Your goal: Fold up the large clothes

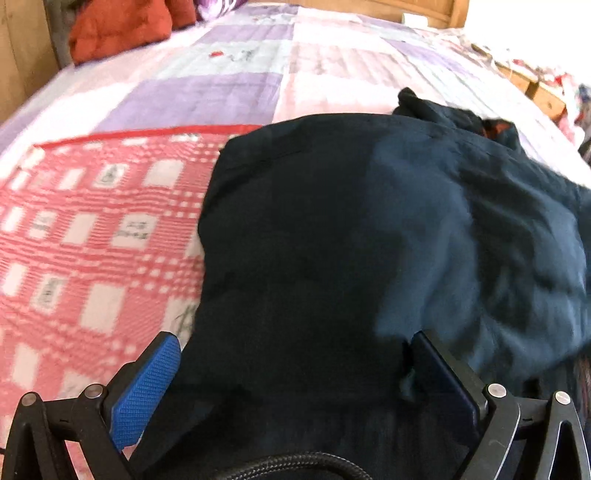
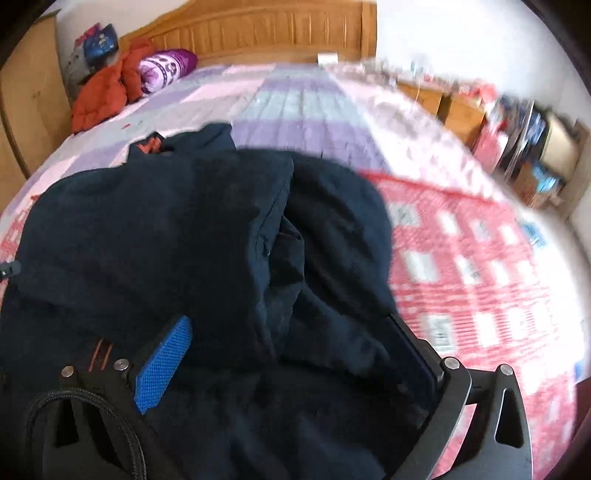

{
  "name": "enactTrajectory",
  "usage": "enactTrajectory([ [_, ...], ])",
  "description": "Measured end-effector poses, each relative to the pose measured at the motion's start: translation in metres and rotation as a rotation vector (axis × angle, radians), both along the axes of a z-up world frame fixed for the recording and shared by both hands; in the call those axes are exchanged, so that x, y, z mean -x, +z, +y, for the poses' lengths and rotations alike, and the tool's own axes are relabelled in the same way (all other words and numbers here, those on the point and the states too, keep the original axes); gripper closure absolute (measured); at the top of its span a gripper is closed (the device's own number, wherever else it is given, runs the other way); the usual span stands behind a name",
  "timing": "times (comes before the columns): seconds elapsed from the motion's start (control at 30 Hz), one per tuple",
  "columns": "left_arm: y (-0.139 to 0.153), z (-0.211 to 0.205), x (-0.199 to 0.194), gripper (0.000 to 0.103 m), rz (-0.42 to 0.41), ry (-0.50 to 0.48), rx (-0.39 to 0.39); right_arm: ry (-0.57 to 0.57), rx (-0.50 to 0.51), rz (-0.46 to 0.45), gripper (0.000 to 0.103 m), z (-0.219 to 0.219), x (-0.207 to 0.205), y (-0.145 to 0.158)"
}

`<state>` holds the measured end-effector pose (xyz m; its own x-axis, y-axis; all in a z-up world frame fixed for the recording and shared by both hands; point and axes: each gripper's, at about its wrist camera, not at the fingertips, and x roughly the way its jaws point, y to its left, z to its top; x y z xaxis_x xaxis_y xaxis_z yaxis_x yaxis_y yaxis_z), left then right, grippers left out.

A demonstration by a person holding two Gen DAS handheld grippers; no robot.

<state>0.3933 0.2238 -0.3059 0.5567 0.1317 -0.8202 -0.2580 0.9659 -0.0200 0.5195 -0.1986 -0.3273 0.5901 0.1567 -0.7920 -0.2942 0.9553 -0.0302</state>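
A large dark navy garment [image 1: 332, 221] lies bunched on the bed, with an orange lining showing at its far end. In the right wrist view the same garment [image 2: 147, 240] shows one layer folded over another, with a seam down the middle. My left gripper [image 1: 295, 338] is open wide, low over the near edge of the cloth, its blue-padded fingers [image 1: 147, 387] on either side of the fabric. My right gripper [image 2: 288, 319] is also open wide, with dark cloth lying between its fingers [image 2: 166, 365]. Both views are blurred.
Under the garment lies a red and white checked mat [image 1: 92, 221] [image 2: 480, 258] on a purple and pink patchwork quilt [image 1: 221, 92]. An orange-red jacket [image 2: 103, 92] and a purple pillow [image 2: 166, 66] sit by the wooden headboard [image 2: 258, 33]. Cluttered wooden furniture [image 2: 517, 129] stands beside the bed.
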Motion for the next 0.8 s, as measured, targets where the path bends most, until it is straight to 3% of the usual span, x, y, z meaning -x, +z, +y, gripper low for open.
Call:
enactTrajectory([
  [0.1,0.012,-0.031,0.027,0.000,-0.014,-0.027,-0.019,0.063,0.033,-0.030,0.000,0.016,0.045,0.015],
  [0.23,0.012,-0.086,0.062,0.000,0.006,-0.085,0.023,0.194,0.060,0.027,0.000,0.056,0.108,0.007],
  [0.3,-0.004,-0.110,0.075,0.000,0.070,-0.114,0.047,0.273,0.092,0.065,0.000,0.076,0.136,-0.007],
  [0.37,-0.028,-0.119,0.091,0.000,0.143,-0.112,0.017,0.318,0.153,0.101,0.000,0.082,0.154,-0.024],
  [0.4,-0.036,-0.116,0.096,0.000,0.163,-0.104,0.007,0.308,0.185,0.107,0.000,0.072,0.159,-0.031],
  [0.47,-0.042,-0.100,0.116,0.000,0.140,-0.105,0.040,0.197,0.141,0.135,0.000,0.028,0.155,-0.034],
  [0.6,-0.035,-0.097,0.134,0.002,0.154,-0.174,-0.038,-0.062,0.100,0.181,0.000,-0.074,0.150,-0.034],
  [0.63,-0.032,-0.097,0.137,0.002,0.157,-0.183,-0.047,-0.059,0.036,0.207,0.000,-0.095,0.154,-0.033],
  [0.7,-0.028,-0.095,0.147,0.002,0.180,-0.150,-0.078,-0.052,0.034,0.223,0.000,-0.103,0.162,-0.029],
  [0.8,-0.017,-0.088,0.170,0.002,0.163,-0.090,0.010,-0.020,0.077,0.176,0.000,-0.087,0.185,-0.011],
])
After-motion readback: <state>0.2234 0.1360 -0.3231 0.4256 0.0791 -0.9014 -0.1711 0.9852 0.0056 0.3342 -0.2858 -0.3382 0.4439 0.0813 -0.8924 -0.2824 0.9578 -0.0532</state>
